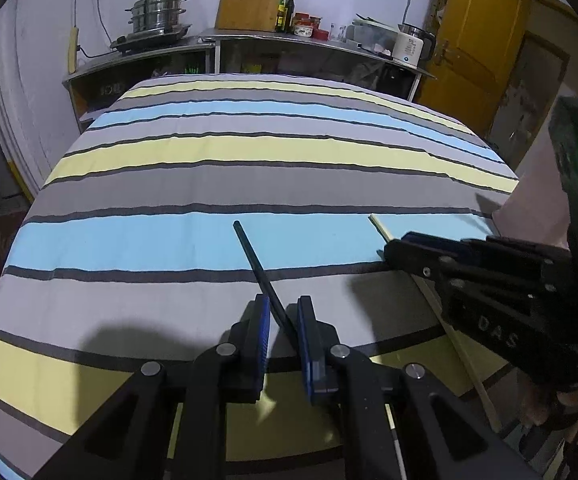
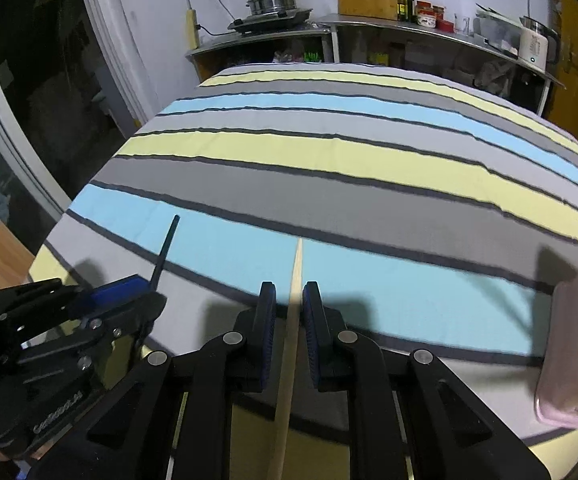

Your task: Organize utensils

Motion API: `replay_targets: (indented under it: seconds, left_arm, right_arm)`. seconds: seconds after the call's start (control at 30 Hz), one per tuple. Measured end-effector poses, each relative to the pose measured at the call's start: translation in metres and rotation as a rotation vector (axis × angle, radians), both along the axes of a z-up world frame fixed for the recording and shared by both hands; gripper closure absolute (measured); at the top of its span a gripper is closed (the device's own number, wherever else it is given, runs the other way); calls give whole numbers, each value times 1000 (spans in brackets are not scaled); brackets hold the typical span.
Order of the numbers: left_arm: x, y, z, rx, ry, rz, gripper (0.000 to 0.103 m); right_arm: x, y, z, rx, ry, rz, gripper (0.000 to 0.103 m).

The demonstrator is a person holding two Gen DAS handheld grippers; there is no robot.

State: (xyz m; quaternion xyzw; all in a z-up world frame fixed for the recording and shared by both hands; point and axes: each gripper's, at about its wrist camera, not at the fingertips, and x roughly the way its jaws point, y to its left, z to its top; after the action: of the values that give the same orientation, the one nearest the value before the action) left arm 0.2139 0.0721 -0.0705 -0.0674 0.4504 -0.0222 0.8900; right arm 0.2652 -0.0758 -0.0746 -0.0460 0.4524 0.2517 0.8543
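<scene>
A black chopstick [image 1: 255, 260] lies on the striped cloth and runs back between my left gripper's [image 1: 283, 312] blue pads. The jaws stand apart around it, with a gap on the left side. A pale wooden chopstick [image 2: 295, 280] lies between my right gripper's [image 2: 290, 300] pads, with a small gap on each side. In the left wrist view the right gripper [image 1: 399, 254] sits at the right over the wooden chopstick [image 1: 379, 227]. In the right wrist view the left gripper [image 2: 137, 288] sits at the left with the black chopstick [image 2: 167, 246].
A pink container [image 2: 573, 344] stands at the right edge of the table; it also shows in the left wrist view [image 1: 537, 200]. Behind the table is a steel counter [image 1: 249, 38] with a steamer pot [image 1: 157, 12], a cutting board, bottles and a kettle [image 1: 409, 46].
</scene>
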Motion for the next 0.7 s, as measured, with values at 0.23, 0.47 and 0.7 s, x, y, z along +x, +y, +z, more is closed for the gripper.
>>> replay_targets:
  seconds: [0.23, 0.47, 0.7]
  left_arm:
    - [4, -10, 0, 6, 4, -19, 71]
    - [3, -22, -2, 77, -14, -35, 68]
    - [1, -22, -2, 113, -32, -16, 83]
  right_arm:
    - [4, -11, -1, -20, 4, -23, 93]
    - [5, -6, 1, -66, 2, -44, 94]
    - [8, -7, 0, -71, 13, -38, 96]
